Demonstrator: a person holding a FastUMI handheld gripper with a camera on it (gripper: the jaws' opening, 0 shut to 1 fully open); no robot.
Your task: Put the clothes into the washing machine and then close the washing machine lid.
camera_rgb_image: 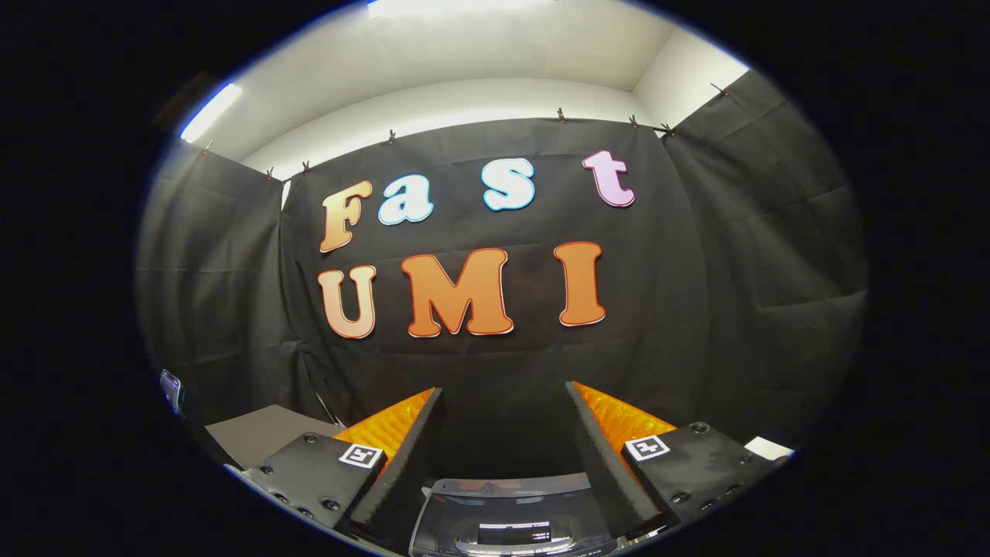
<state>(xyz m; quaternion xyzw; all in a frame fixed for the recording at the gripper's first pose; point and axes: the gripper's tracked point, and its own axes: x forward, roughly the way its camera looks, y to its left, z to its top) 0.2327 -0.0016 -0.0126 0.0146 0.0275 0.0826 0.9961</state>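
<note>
Between parted tongs (pixel 503 410), washer lid (pixel 506 518).

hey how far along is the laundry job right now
Nothing looks done yet. The gripper is open with nothing between its fingers, raised toward the booth wall. The washing machine sits low between the fingers; whether its lid is open is unclear. Loading clothes and closing the lid remain.

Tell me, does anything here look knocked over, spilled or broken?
Nothing stands out. The gripper is held up with its fingers open and nothing between them, facing the booth's cloth wall. Low between the fingers sits the washing machine's glossy lid, and it looks level and undamaged. No spill or stray clothes can be seen from here.
</note>
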